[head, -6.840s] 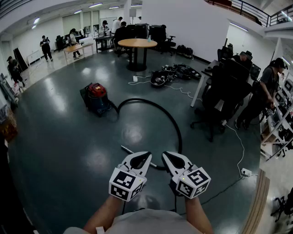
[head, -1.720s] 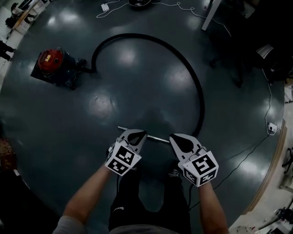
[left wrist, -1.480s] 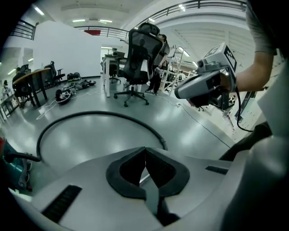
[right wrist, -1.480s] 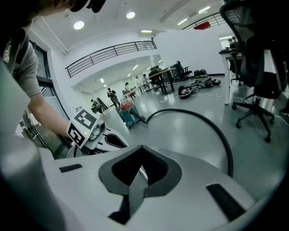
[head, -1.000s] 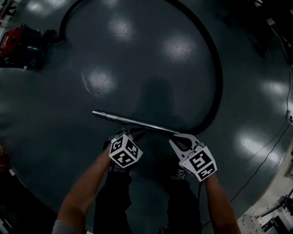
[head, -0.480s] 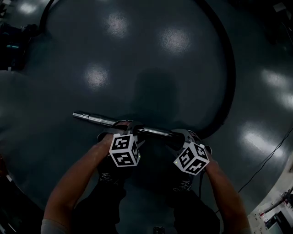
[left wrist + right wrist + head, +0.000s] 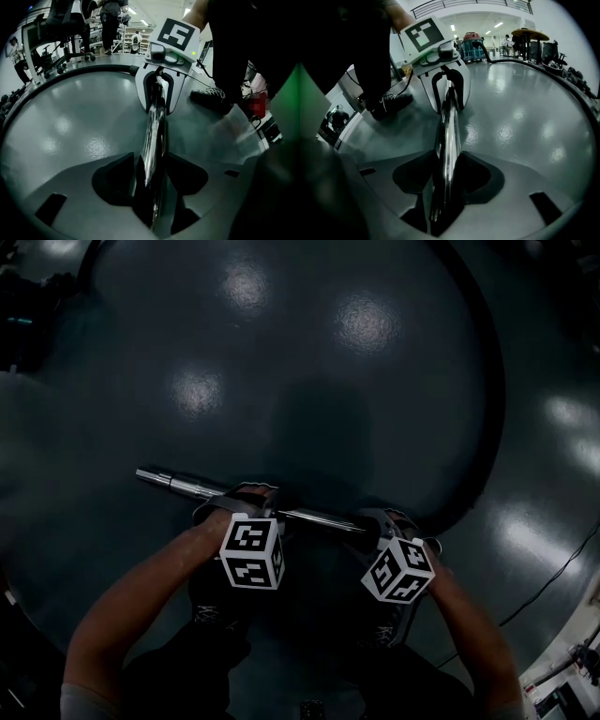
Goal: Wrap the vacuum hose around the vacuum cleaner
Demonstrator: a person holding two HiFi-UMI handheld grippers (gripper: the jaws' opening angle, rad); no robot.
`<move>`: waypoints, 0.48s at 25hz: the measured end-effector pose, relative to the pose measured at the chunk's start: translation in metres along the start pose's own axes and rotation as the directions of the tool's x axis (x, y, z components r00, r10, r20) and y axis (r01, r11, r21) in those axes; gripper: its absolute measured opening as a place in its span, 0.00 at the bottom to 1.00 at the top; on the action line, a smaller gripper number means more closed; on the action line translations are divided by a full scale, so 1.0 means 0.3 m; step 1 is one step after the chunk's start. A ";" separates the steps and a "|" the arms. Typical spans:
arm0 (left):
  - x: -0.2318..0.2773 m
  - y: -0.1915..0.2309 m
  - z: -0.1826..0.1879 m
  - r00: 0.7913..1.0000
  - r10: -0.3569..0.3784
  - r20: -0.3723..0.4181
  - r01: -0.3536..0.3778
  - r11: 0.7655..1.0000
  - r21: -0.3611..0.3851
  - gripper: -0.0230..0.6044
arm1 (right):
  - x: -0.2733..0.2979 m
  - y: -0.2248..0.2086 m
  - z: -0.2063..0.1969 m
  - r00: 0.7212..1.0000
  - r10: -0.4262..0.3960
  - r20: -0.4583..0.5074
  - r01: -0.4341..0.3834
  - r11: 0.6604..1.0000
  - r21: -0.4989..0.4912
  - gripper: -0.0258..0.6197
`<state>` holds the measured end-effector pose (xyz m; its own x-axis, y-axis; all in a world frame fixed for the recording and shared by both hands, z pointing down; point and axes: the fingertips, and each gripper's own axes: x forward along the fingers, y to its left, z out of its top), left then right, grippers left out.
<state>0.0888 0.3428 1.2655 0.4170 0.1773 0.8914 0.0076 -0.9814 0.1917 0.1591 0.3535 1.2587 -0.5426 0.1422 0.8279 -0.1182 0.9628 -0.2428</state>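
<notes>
Vacuum cleaner [image 7: 474, 44] sits well off past the left end, pretty dark from the head view. The chrome wand [image 7: 183, 486] lies flat on the floor [image 7: 281, 371], long axis left-right, free end pointing left. Left tool [image 7: 251, 502] and right tool [image 7: 382, 521] both straddle it, jaws just opened, not pinching. The black hose [image 7: 494, 418] curves away at right; a shoe [image 7: 211, 99] is near.

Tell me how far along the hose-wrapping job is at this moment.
Done: nothing wrapped; the hose lies in a wide arc on the floor, the vacuum cleaner far off. In hand: the left gripper and right gripper straddle the metal wand on the floor, jaws just opened, not clamped. Left: grip and lift the wand, then wind the hose around the cleaner.
</notes>
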 end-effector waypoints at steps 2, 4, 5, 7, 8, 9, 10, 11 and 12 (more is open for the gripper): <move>0.019 0.007 -0.004 1.000 0.004 -0.004 -0.004 1.000 0.002 0.38 | 0.007 -0.005 -0.010 1.000 0.005 0.018 -0.004 1.000 -0.003 0.32; 0.027 0.004 0.004 1.000 -0.008 -0.006 0.008 1.000 0.000 0.38 | -0.003 -0.004 -0.018 0.999 0.028 0.015 -0.029 0.999 0.022 0.31; 0.026 0.002 0.008 1.000 -0.019 -0.004 0.019 1.000 -0.006 0.38 | -0.010 -0.002 -0.018 0.999 0.050 0.011 -0.051 0.998 0.041 0.31; 0.012 0.002 0.019 0.999 -0.037 0.004 0.037 0.999 -0.023 0.38 | -0.030 0.003 -0.012 0.995 0.103 0.003 -0.103 0.991 0.081 0.31; 0.002 0.001 0.032 0.999 -0.043 0.009 0.043 0.999 -0.030 0.38 | -0.048 0.006 -0.008 0.991 0.130 -0.005 -0.129 0.987 0.100 0.31; -0.010 -0.001 0.051 0.999 -0.047 0.013 0.048 0.998 -0.033 0.38 | -0.073 0.008 -0.004 0.988 0.154 -0.015 -0.152 0.981 0.117 0.31; -0.023 -0.004 0.072 0.998 -0.054 0.015 0.054 0.998 -0.031 0.38 | -0.102 0.008 0.002 0.984 0.175 -0.025 -0.170 0.977 0.132 0.31; -0.038 -0.011 0.091 0.998 -0.063 0.014 0.063 0.998 -0.023 0.38 | -0.131 0.008 0.011 0.981 0.193 -0.034 -0.186 0.972 0.145 0.31; -0.052 -0.022 0.107 0.997 -0.074 0.009 0.074 0.997 -0.010 0.38 | -0.160 0.011 0.021 0.977 0.211 -0.043 -0.202 0.967 0.157 0.31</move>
<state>0.1115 0.3442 1.2370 0.4238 0.2487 0.8709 0.0290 -0.9648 0.2614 0.1794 0.3485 1.2151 -0.5192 0.3515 0.7790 -0.1352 0.8663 -0.4809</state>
